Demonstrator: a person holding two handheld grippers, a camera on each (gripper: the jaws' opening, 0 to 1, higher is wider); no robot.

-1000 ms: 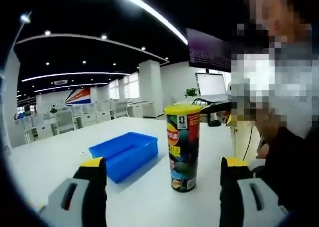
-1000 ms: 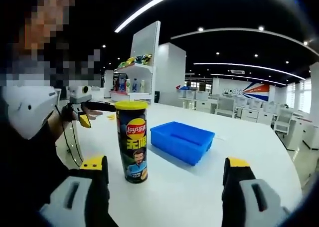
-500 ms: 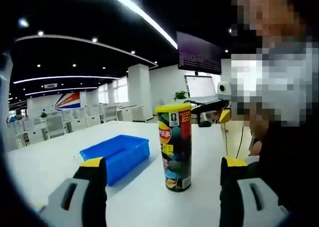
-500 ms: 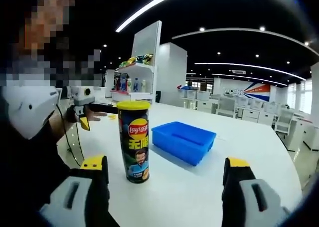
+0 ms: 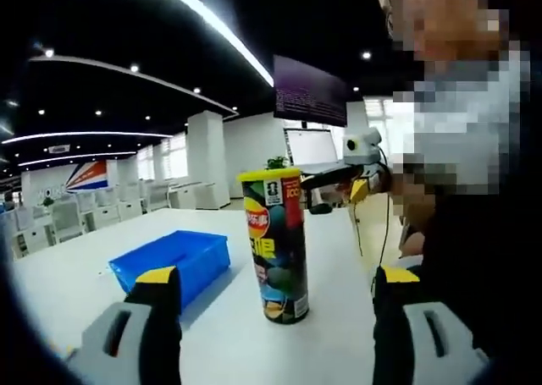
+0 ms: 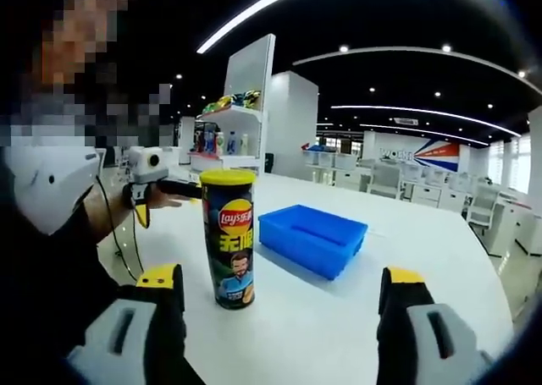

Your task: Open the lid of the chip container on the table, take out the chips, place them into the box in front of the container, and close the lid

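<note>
Currently: left gripper (image 5: 275,296) has swung toward chip can (image 5: 273,244), now centred | both jaws spread, empty | lid (image 6: 227,178) on, can upright on surface (image 6: 339,317) beside blue box (image 6: 313,239) | right gripper (image 6: 284,296) steady | opening not begun.

A tall cylindrical chip can with a yellow lid (image 5: 275,245) stands upright on a white table (image 5: 339,266), lid on. Just beside it sits a shallow blue plastic box (image 5: 172,262). The left claw (image 5: 275,317) hovers near the can with its two yellow-tipped black jaws spread wide apart, holding nothing. Beyond the can, another claw (image 5: 343,169) shows.
</note>
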